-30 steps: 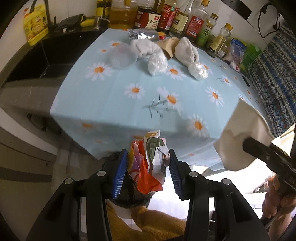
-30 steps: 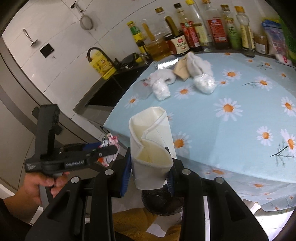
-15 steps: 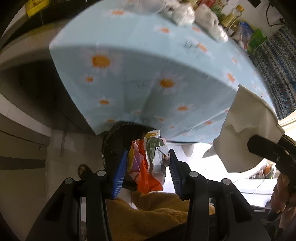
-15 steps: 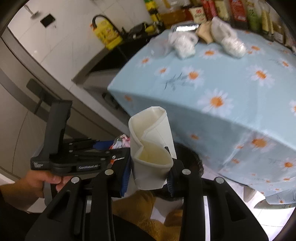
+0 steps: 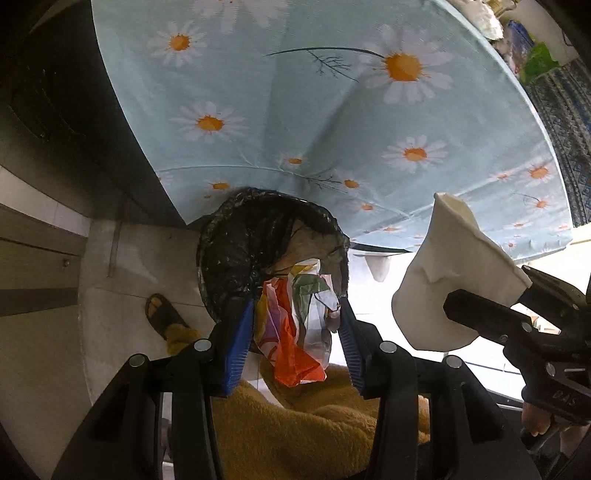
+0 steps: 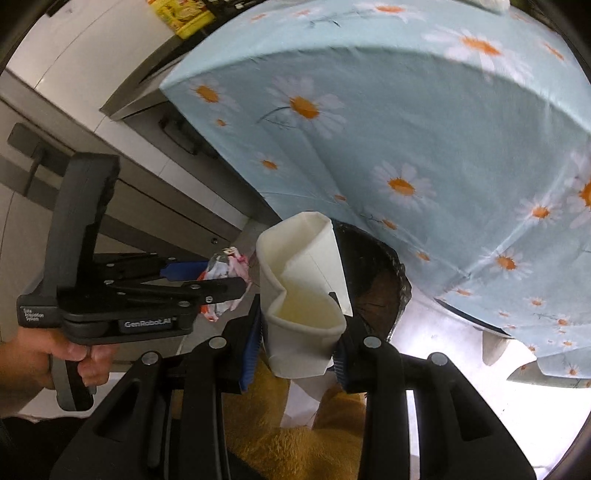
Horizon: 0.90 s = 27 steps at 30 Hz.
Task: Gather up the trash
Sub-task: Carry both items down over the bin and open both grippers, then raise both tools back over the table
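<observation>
Both sets of jaws are clamped tight on trash right now. Left gripper point(image 5: 295, 339) has its blue pads point(image 5: 236, 347) squeezing a crumpled snack wrapper point(image 5: 291, 332), orange, white and a bit of green, and right gripper point(image 6: 299, 343) is pinching a squashed white paper cup point(image 6: 303, 291). Both hang right above a trash bin point(image 5: 240, 258) lined with a black bag, which sits on the floor half tucked under the edge of the daisy tablecloth point(image 5: 303, 122) hanging off the surface.

Left wrist view gives you stuff the other doesn't: a foot in a dark sandal point(image 5: 160, 314) on the tiles beside the bin, and brown scraps already down in the bag. Right wrist view shows the person's hand point(image 6: 44, 354) wrapped around the left gripper's handle, plus a yellow package point(image 6: 184, 14) up on the counter. Printed on that gripper's side I can read "GenRobot.AI"; the smaller lettering nearby is too tiny to make out.
</observation>
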### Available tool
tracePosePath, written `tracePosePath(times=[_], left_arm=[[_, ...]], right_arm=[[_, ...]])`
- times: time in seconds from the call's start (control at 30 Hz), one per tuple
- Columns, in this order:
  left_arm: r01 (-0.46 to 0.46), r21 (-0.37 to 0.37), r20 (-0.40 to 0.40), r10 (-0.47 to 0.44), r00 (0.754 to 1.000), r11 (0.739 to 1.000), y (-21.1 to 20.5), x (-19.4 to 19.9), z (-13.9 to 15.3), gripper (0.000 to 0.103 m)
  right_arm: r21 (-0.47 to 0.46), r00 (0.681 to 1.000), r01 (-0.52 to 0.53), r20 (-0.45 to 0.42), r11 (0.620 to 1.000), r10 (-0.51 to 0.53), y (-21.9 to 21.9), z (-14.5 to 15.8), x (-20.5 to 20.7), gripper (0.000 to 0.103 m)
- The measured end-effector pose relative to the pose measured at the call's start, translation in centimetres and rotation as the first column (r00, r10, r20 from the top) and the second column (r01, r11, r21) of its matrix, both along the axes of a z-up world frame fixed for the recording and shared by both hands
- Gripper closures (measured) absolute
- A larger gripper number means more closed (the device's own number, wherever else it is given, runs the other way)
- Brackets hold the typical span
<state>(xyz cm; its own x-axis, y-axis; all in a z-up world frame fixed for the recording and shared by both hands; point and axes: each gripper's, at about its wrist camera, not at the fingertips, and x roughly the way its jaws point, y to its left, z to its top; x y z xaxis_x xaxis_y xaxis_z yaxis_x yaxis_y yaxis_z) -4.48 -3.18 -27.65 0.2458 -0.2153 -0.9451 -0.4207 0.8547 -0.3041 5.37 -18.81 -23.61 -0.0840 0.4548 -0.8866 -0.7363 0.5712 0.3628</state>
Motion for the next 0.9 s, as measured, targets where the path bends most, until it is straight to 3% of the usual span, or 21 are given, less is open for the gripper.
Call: tracePosePath(times=[0.07, 0.1, 0.13, 0.17, 0.2, 0.4, 0.6, 0.9], left_arm=[[-0.003, -0.006, 0.000, 0.003, 1.000, 1.000, 0.1, 0.2, 0.1, 0.059], [-0.006, -0.010, -0.003, 0.006, 1.000, 1.000, 0.3, 0.3, 0.1, 0.054], [-0.010, -0.015, -0.008, 0.010, 1.000, 1.000, 0.5, 0.4, 0.0, 0.040], [-0.024, -0.016, -0.009, 0.023, 1.000, 1.000, 0.7, 0.3, 0.0, 0.033], [-0.044, -0.011, -0.007, 0.044, 0.999, 0.999, 1.0, 0.0, 0.0, 0.022], [-0.085, -0.017, -0.021, 0.085, 0.996, 0.996, 2.3, -0.7, 0.0, 0.021], [-0.114, 0.032, -0.004, 0.114, 0.993, 0.993, 3.0, -1.0, 1.5, 0.021], [-0.123, 0.046, 0.011, 0.123, 0.992, 0.991, 2.9, -1.5, 4.8, 0.021]], right_arm=[[0.001, 1.000, 0.006, 0.000, 1.000, -0.006, 0.1, -0.1, -0.1, 0.067], [0.004, 1.000, 0.009, -0.003, 1.000, -0.009, 0.1, -0.1, 0.2, 0.065], [0.005, 1.000, 0.016, -0.012, 1.000, -0.016, 0.1, 0.1, 0.5, 0.050], [0.000, 1.000, 0.029, -0.010, 1.000, -0.029, 0.1, 0.1, 0.7, 0.030], [0.003, 0.999, 0.038, -0.006, 0.999, -0.038, 0.0, 0.3, 0.7, 0.028], [0.025, 0.997, 0.079, 0.001, 0.997, -0.079, -1.2, 1.3, 1.5, 0.028], [0.046, 0.994, 0.103, 0.015, 0.994, -0.104, -3.3, 2.4, 1.6, 0.028], [0.166, 0.987, 0.137, 0.057, 0.977, -0.148, -6.4, 6.2, 1.8, 0.028]])
